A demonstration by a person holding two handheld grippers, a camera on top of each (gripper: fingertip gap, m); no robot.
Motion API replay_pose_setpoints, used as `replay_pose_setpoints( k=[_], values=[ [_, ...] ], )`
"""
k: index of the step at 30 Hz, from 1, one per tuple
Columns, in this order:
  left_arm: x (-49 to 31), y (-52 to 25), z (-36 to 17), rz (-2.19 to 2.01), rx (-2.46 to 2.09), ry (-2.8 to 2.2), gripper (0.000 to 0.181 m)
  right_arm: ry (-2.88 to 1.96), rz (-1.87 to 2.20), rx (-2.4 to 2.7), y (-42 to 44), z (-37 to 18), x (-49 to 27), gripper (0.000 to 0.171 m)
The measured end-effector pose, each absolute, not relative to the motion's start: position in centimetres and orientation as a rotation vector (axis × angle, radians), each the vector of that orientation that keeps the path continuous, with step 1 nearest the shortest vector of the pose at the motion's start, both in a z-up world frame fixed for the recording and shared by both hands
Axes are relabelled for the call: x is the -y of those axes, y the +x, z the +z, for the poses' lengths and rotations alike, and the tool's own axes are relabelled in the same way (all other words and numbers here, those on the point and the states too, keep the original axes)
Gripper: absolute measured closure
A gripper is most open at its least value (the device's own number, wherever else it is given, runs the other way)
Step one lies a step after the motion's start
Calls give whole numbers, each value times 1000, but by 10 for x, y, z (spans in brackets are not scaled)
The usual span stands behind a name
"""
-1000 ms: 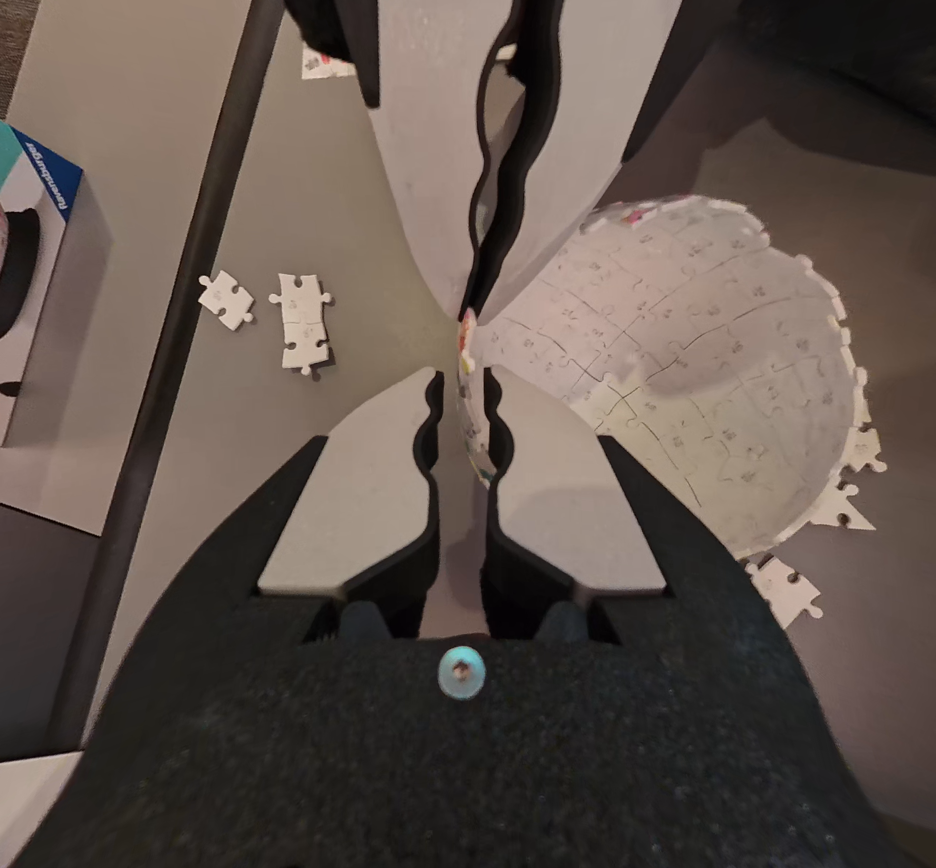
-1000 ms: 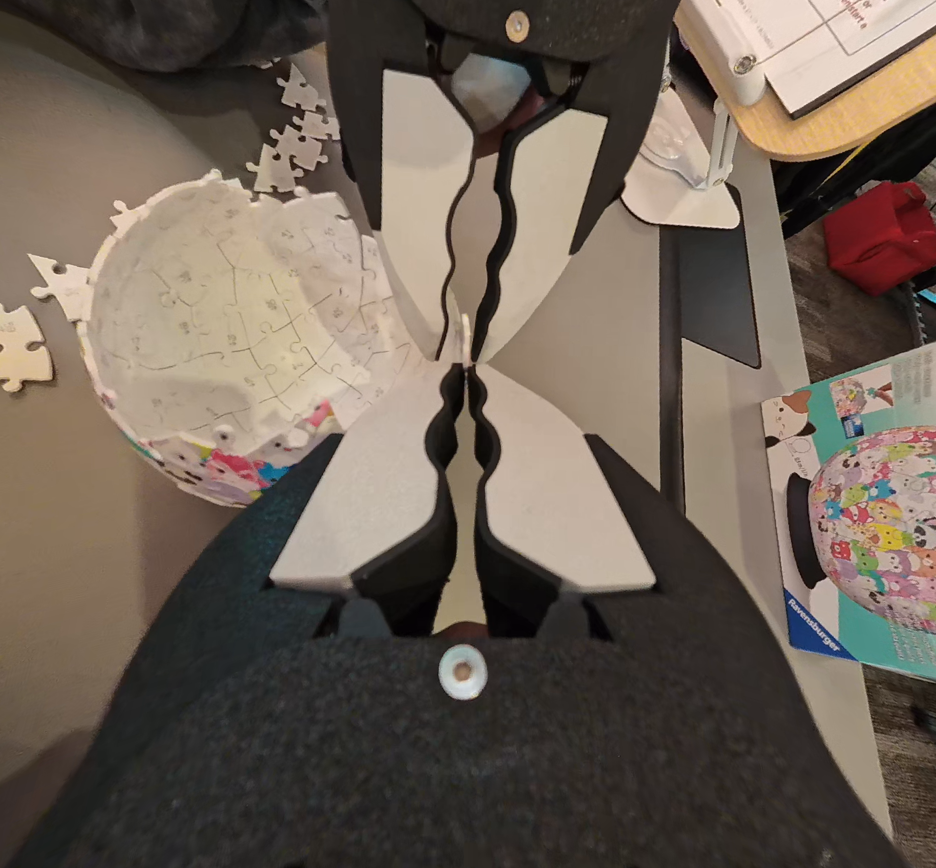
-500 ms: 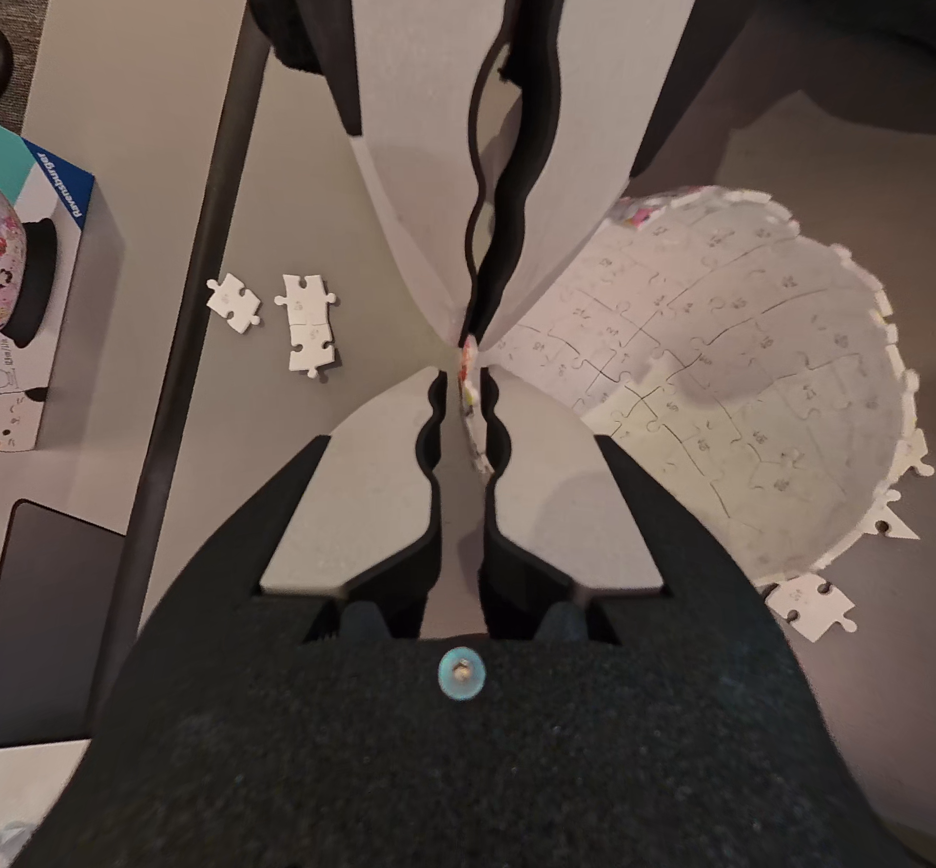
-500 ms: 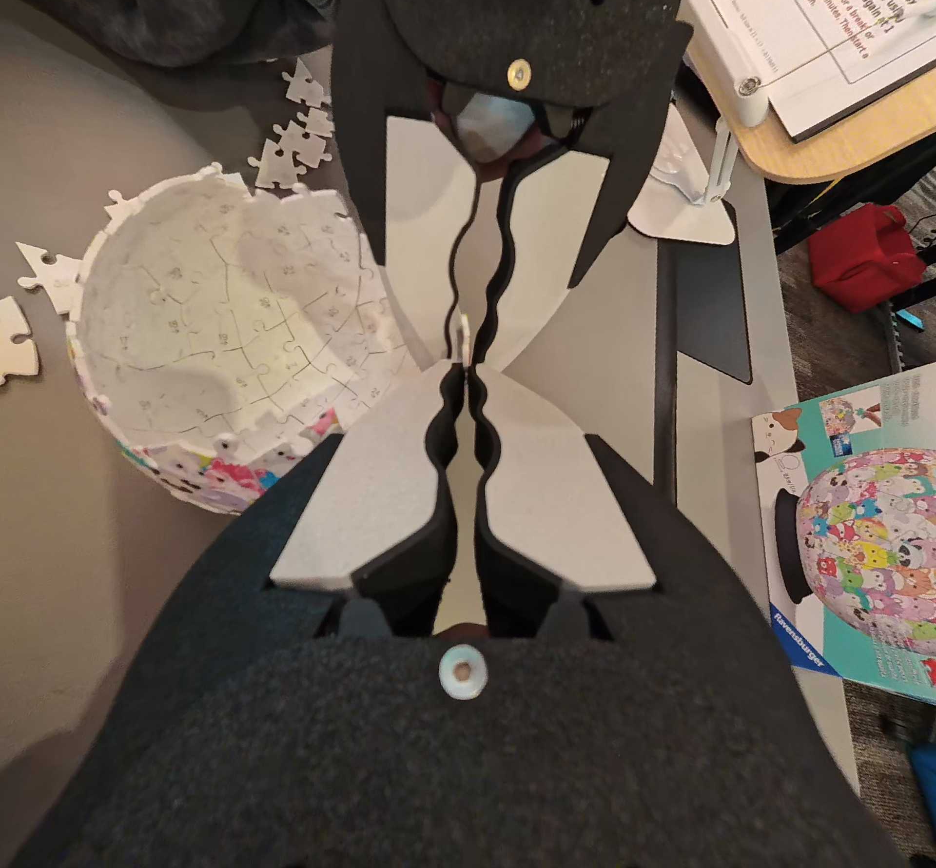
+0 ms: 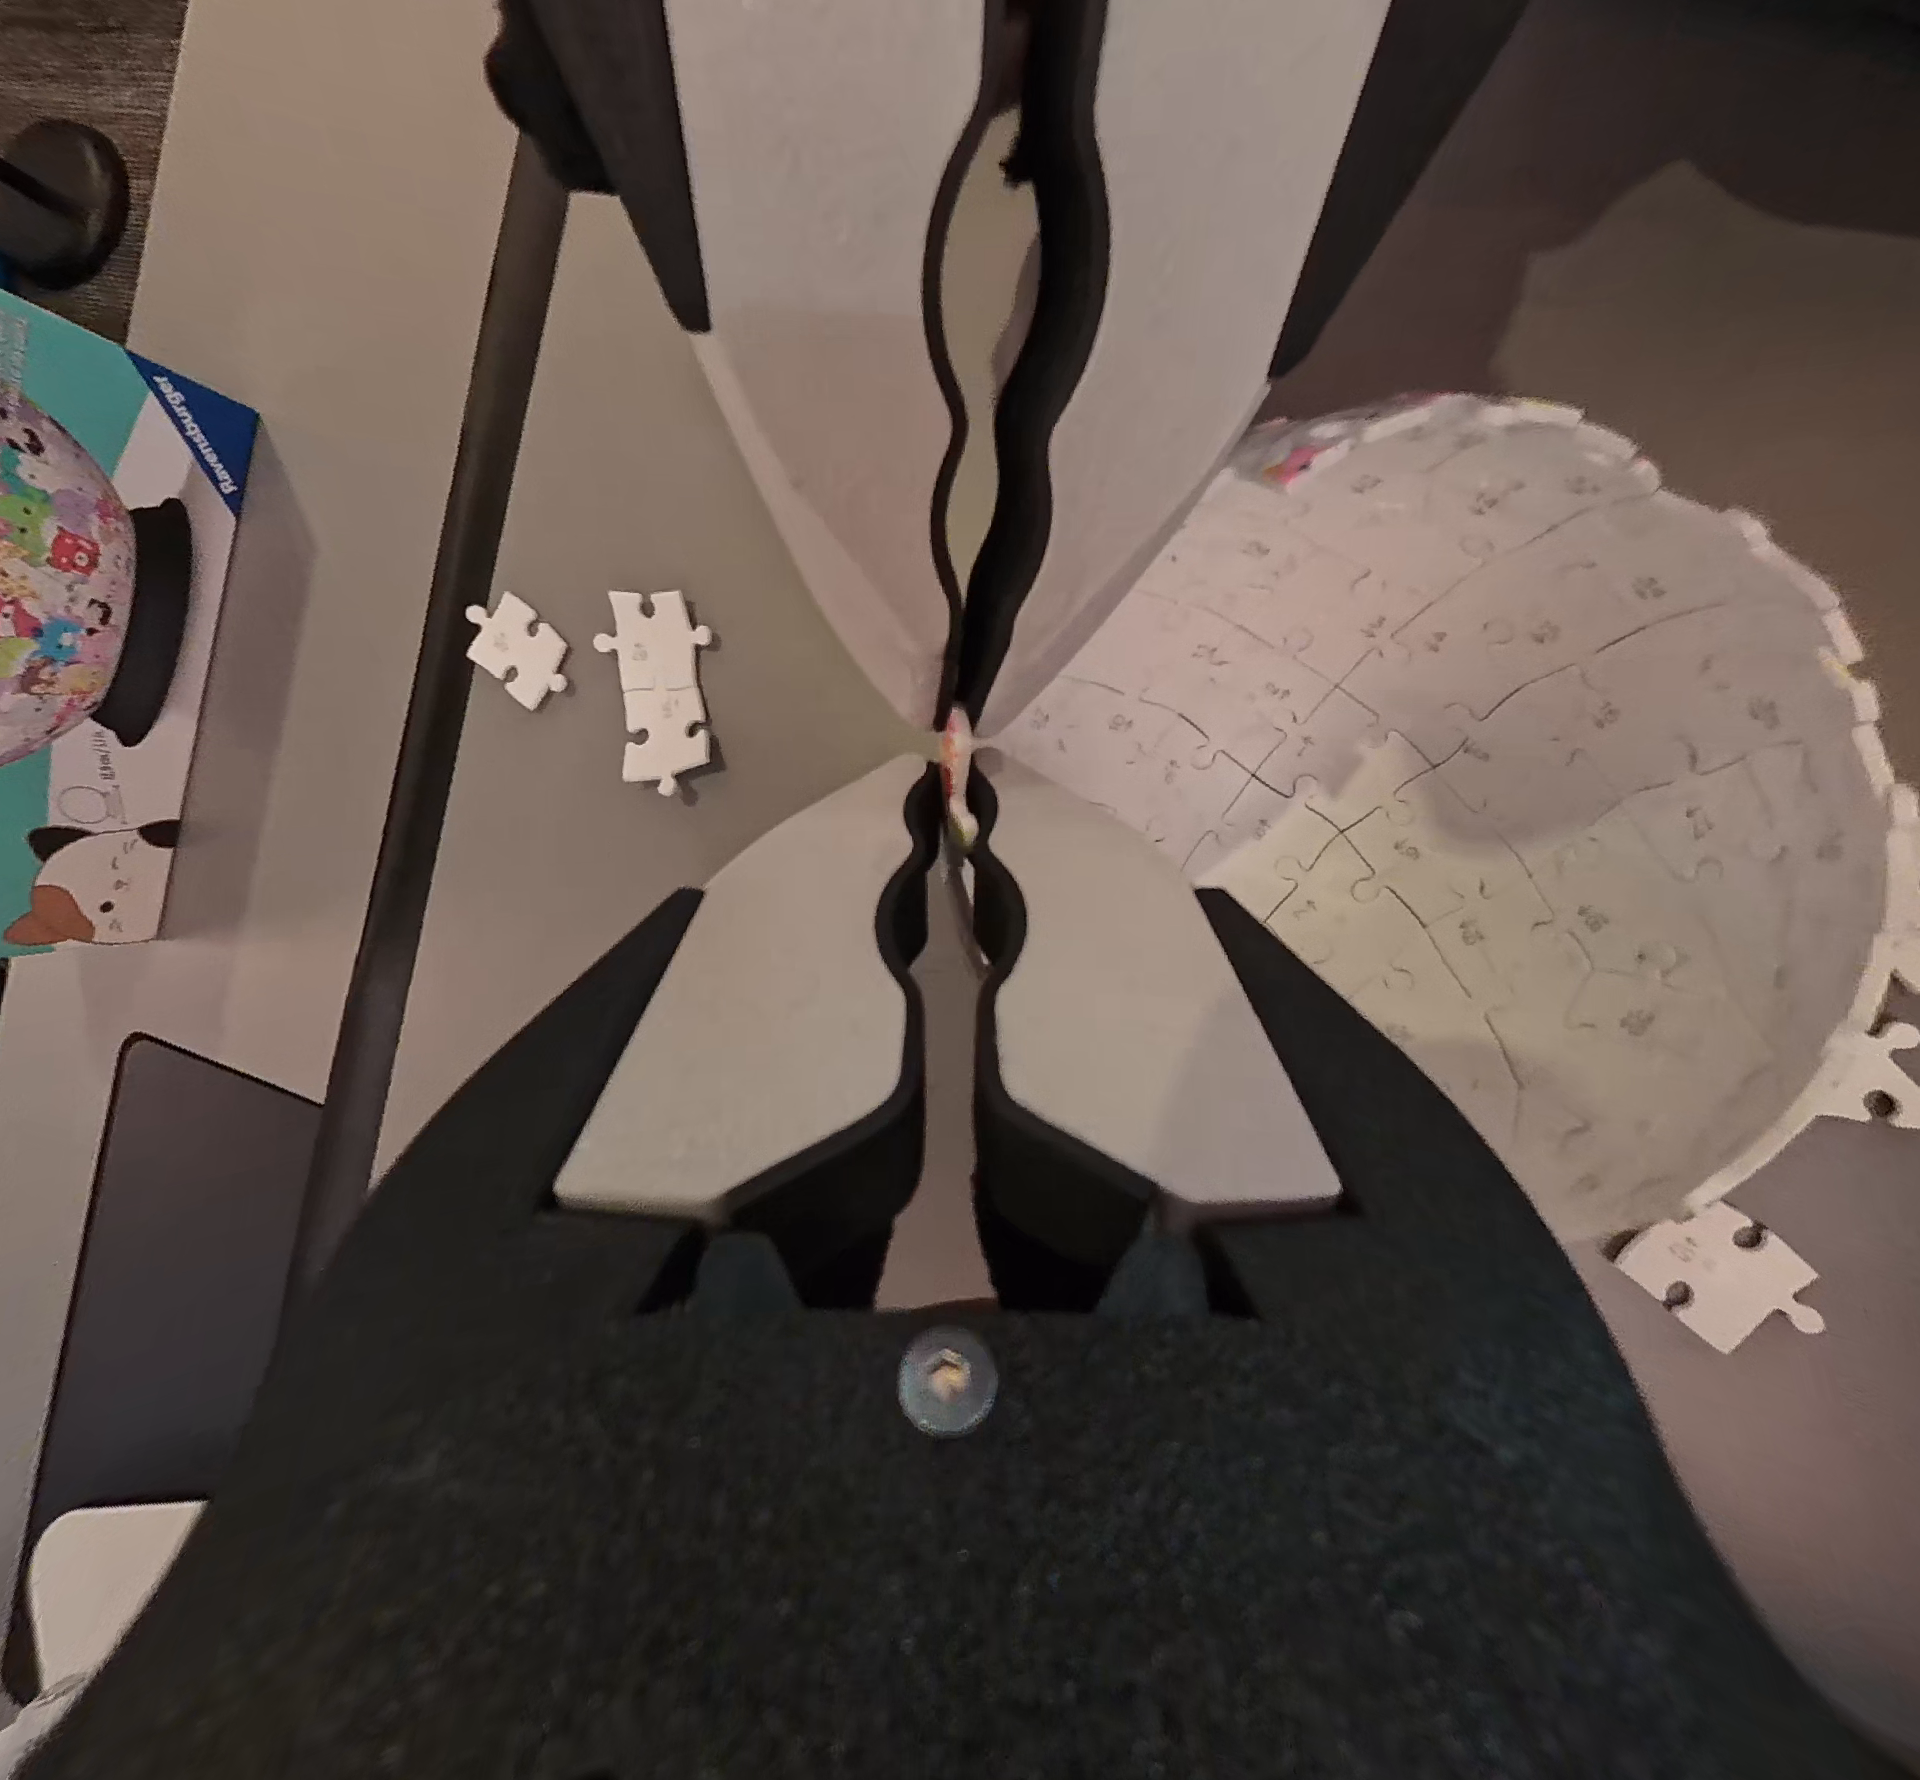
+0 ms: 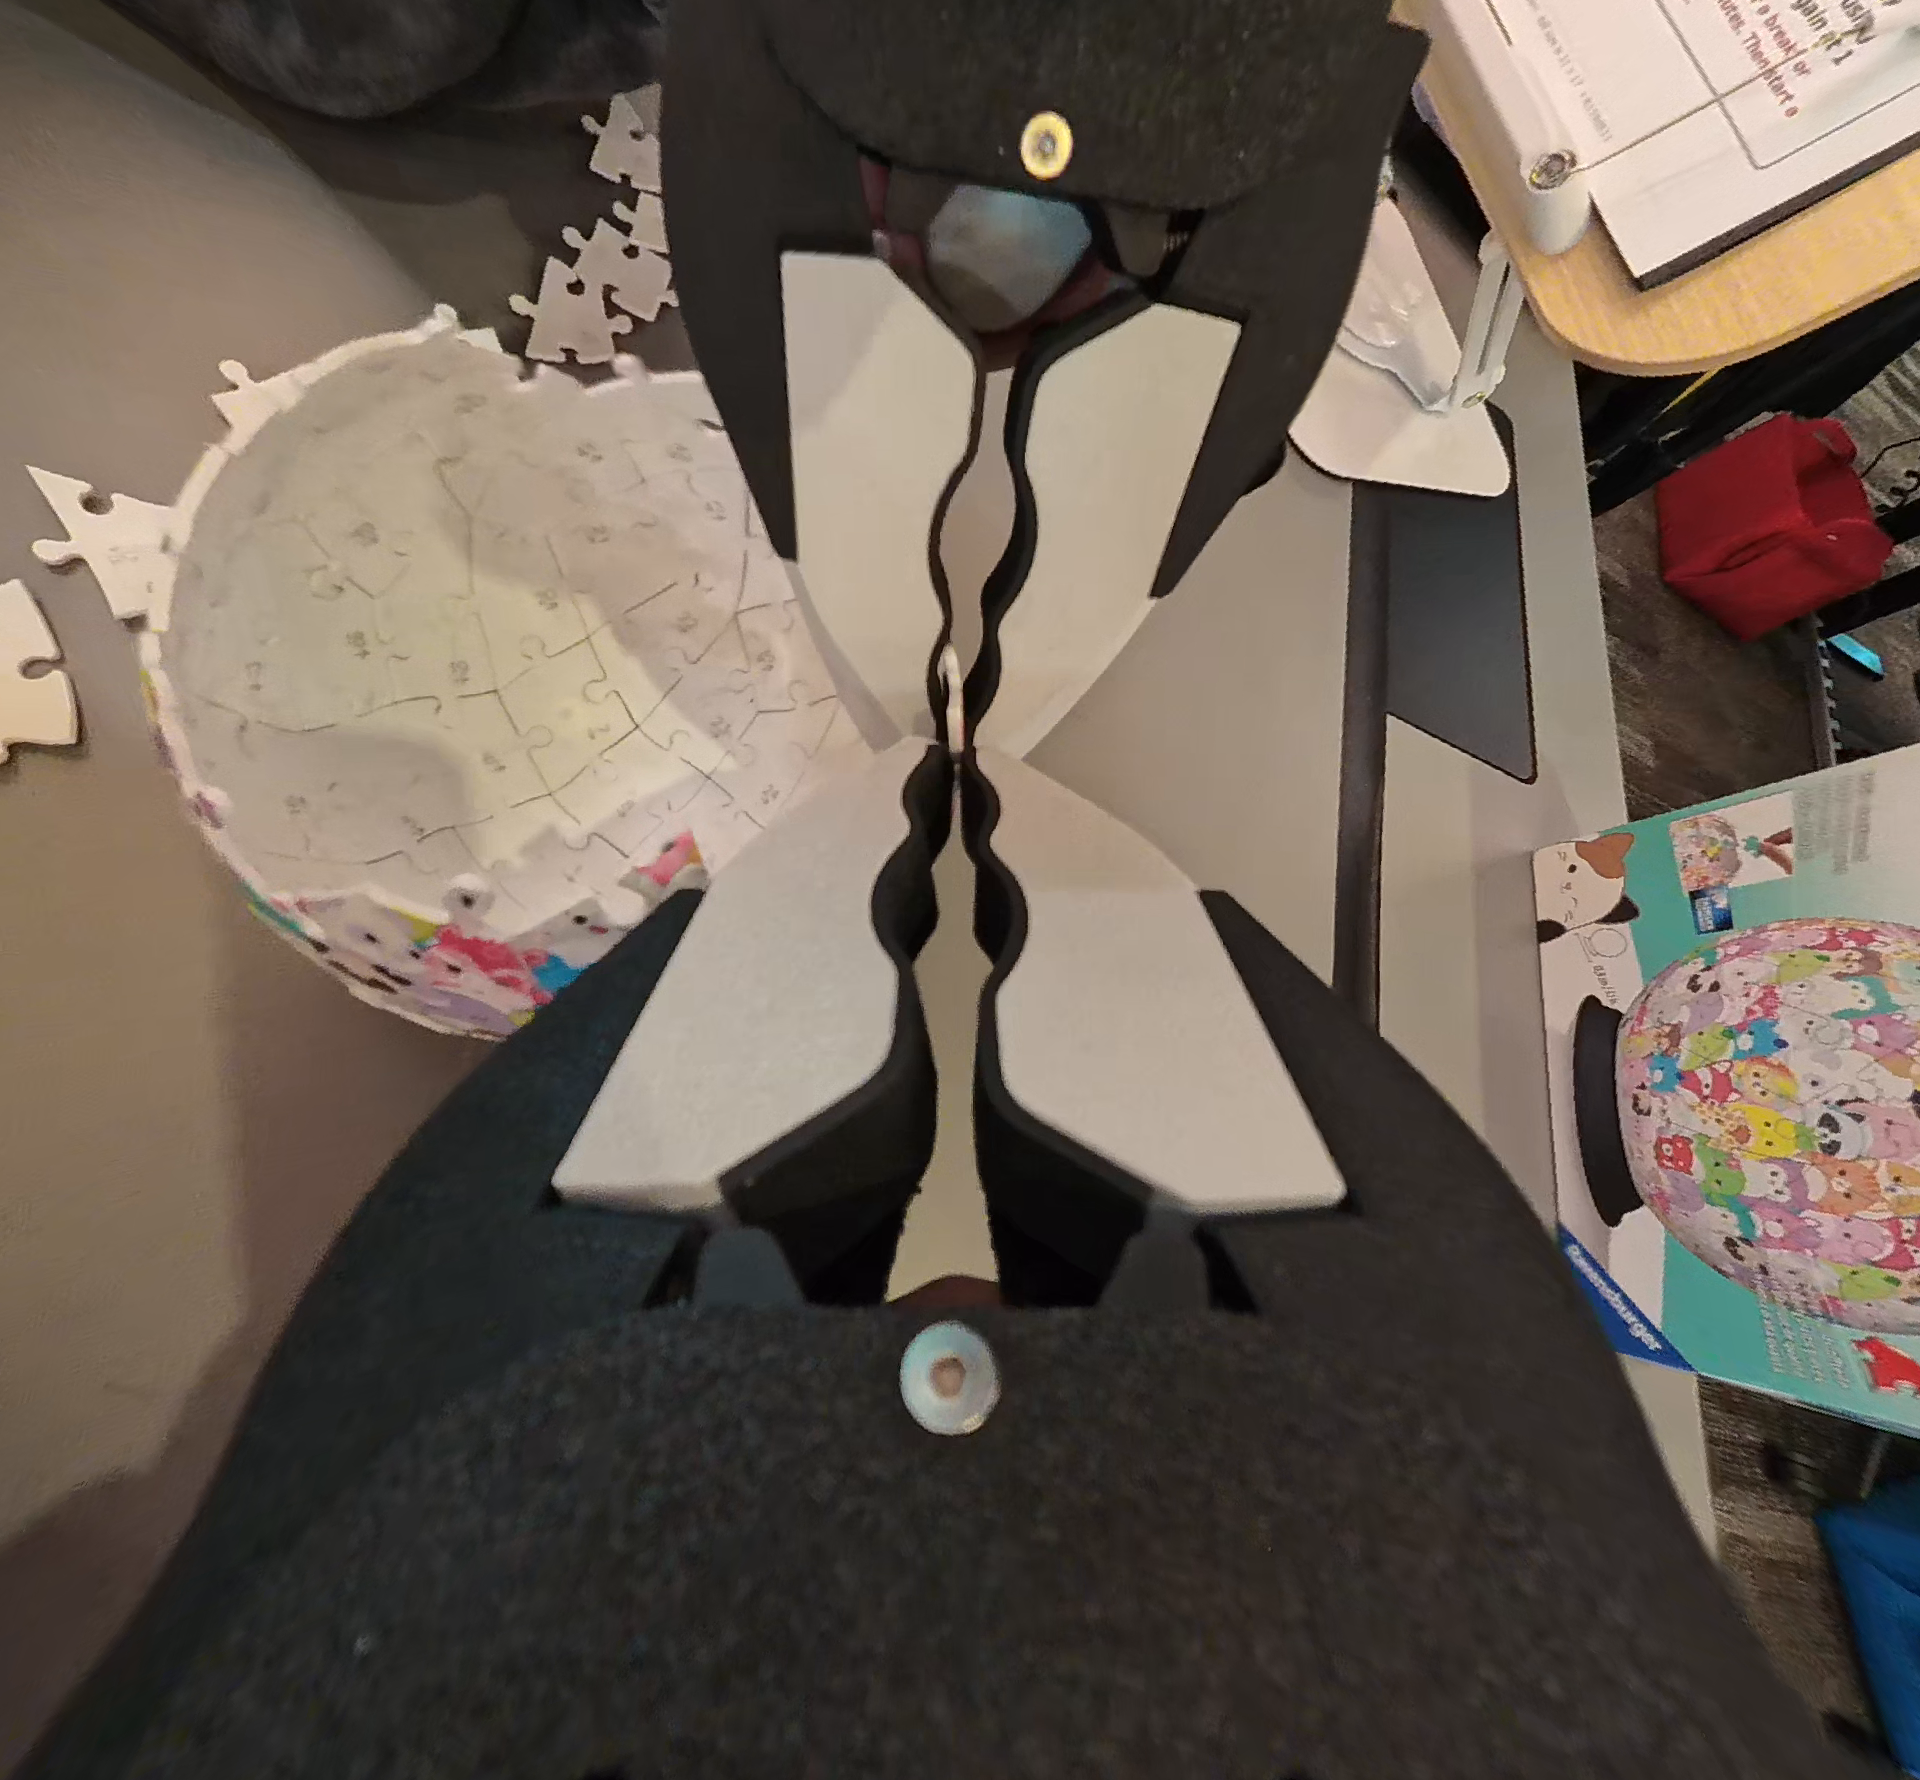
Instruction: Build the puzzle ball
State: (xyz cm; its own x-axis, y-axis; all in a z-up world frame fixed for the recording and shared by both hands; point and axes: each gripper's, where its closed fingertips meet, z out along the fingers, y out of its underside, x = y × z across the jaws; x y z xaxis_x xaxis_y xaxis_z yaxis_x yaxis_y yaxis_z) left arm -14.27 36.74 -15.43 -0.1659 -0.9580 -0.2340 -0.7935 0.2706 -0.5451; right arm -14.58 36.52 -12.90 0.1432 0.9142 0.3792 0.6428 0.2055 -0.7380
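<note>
Left wrist view: left gripper (image 5: 951,795) enters from the bottom, fingers nearly closed, pinching a small puzzle piece (image 5: 956,785) seen edge-on, coloured print just visible. The right gripper (image 5: 961,691) comes down from the top of frame, tip to tip with it, its fingers drawn together on the same piece. Right of centre, the half-built puzzle ball (image 5: 1507,795) sits as an open white bowl on the grey table (image 5: 810,483), numbered backs of pieces facing up. Left of centre lie a single loose piece (image 5: 517,647) and a joined pair (image 5: 658,686); another loose piece (image 5: 1714,1278) lies at lower right, just beside the bowl's rim. The puzzle box (image 5: 104,639) is at the left edge. Right wrist view: right gripper (image 6: 954,756) from the bottom, fingers all but closed on the piece (image 6: 950,704), which shows white here; the left gripper (image 6: 954,691) hangs from the top, clamped on it too. This view shows the bowl's (image 6: 468,670) colourful outer face at left, a cluster of loose pieces (image 6: 608,276) in the upper left, the box (image 6: 1766,1055) front at right, a red object (image 6: 1766,525) on the floor, and a clipboard with a printed sheet (image 6: 1683,37) at upper right.
</note>
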Motion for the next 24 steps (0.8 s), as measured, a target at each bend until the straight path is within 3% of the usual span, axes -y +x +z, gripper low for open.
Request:
replay_pose_setpoints(
  k=[17,20,24],
  values=[
    [-366,-144,-154,-400,-2024,-1559,179,-1552,380,1589,-138,-130,-363,171],
    [-363,-142,-152,-407,-2028,-1546,171,-1553,375,1594,-138,-131,-363,171],
    [-367,-142,-153,-352,-2023,-1522,178,-1554,385,1600,-140,-132,-362,171]
  ],
)
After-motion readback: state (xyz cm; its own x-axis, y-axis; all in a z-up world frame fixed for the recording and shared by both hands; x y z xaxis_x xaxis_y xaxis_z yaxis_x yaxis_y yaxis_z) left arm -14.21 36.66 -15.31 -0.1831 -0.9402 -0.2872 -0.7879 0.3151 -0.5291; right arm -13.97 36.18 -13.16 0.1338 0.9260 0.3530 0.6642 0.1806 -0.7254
